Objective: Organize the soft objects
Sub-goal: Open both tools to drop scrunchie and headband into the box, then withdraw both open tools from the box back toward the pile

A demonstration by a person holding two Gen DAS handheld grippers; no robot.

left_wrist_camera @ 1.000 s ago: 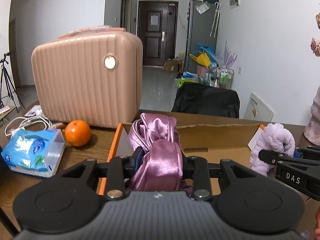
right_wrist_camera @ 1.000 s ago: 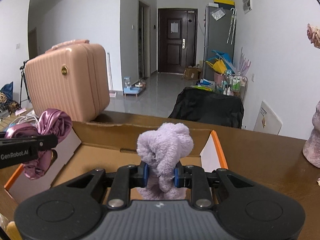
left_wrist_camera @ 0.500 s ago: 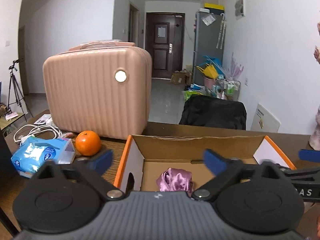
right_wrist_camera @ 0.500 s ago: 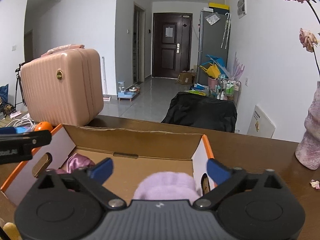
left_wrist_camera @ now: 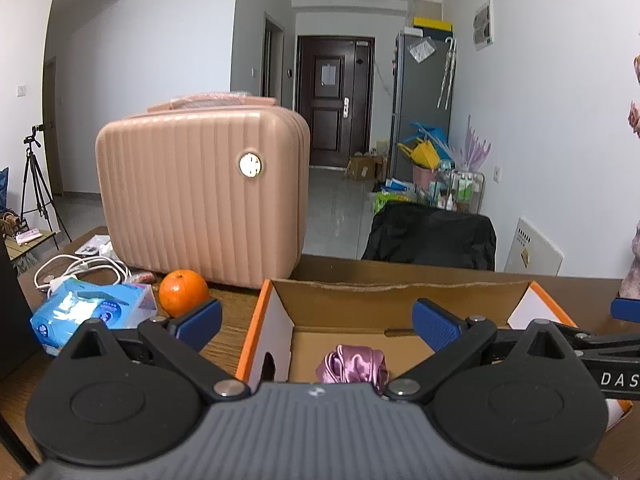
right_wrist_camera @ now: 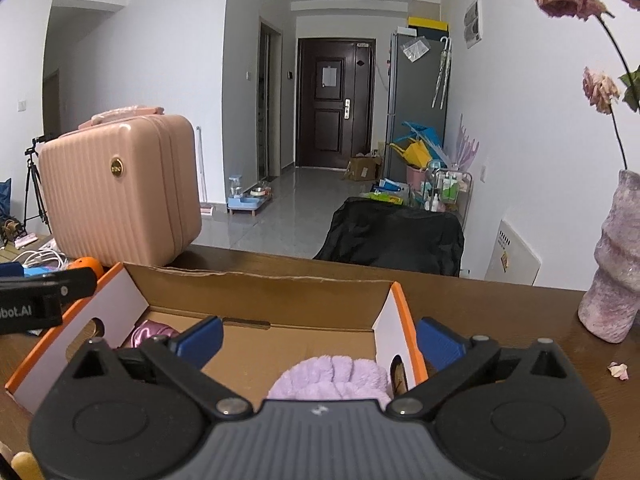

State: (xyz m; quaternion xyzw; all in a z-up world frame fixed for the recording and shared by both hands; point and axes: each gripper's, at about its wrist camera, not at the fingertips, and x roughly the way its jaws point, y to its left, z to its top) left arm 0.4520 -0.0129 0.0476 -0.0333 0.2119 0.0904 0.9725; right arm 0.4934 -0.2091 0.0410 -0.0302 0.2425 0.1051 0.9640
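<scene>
An open cardboard box [left_wrist_camera: 392, 292] with orange edges sits on the wooden table; it also shows in the right wrist view [right_wrist_camera: 260, 292]. A pink satin scrunchie [left_wrist_camera: 354, 364] lies on the box floor at its left end, also seen in the right wrist view [right_wrist_camera: 150, 332]. A fluffy lilac scrunchie [right_wrist_camera: 330, 378] lies in the box at its right end. My left gripper [left_wrist_camera: 316, 320] is open and empty above the satin scrunchie. My right gripper [right_wrist_camera: 320, 338] is open and empty above the lilac one.
A pink ribbed case [left_wrist_camera: 200, 196] stands behind the box on the left, with an orange [left_wrist_camera: 183, 293], a blue tissue pack [left_wrist_camera: 92, 312] and white cables [left_wrist_camera: 80, 270] beside it. A mottled pink vase [right_wrist_camera: 616, 264] with dried roses stands at the right. A black chair back [right_wrist_camera: 392, 236] is beyond the table.
Both grippers opened and let go: the satin scrunchie and the lilac scrunchie dropped into the box. Both grippers then drew back and up a little.
</scene>
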